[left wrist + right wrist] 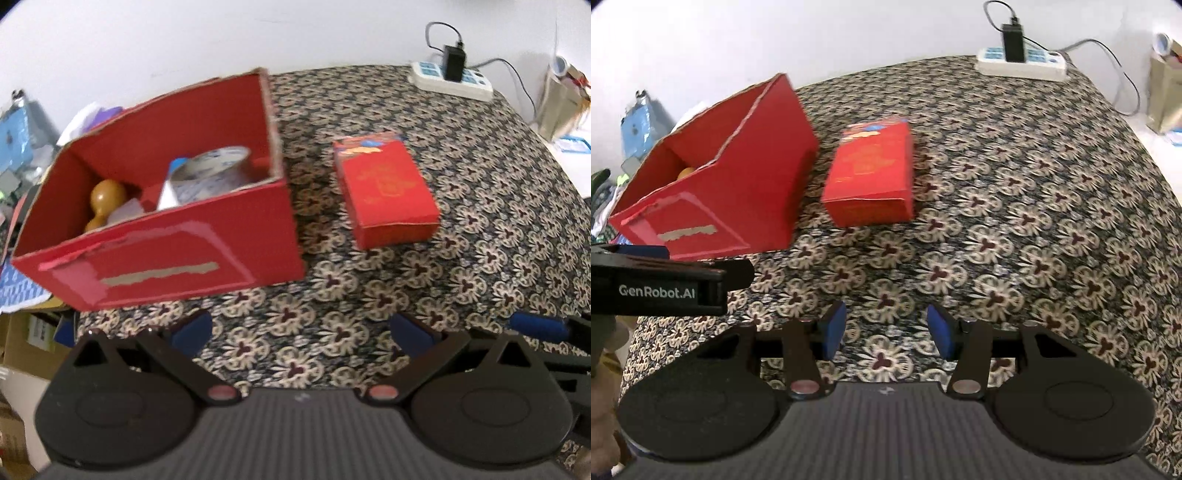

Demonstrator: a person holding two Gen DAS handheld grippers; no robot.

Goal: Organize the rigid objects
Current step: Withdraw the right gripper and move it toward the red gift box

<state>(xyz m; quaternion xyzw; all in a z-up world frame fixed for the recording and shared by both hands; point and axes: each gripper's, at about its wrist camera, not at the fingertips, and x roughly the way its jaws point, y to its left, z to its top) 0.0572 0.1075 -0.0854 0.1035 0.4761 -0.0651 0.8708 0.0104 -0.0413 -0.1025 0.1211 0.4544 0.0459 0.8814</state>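
A large open red cardboard box [177, 254] stands on the patterned table at the left; it also shows in the right wrist view [713, 206]. Inside it are a roll of tape [214, 173], a tan wooden gourd-shaped piece [105, 201] and white items. A small closed red box [388, 188] lies to its right, also in the right wrist view [871, 177]. My left gripper [299, 332] is open and empty, hovering short of both boxes. My right gripper [886, 330] is open and empty, near the small box's near end.
A white power strip [450, 79] with a black charger and cables sits at the table's far right edge. Clutter lies beyond the table's left edge [22, 140]. The left gripper's body [665, 284] shows at the left of the right wrist view.
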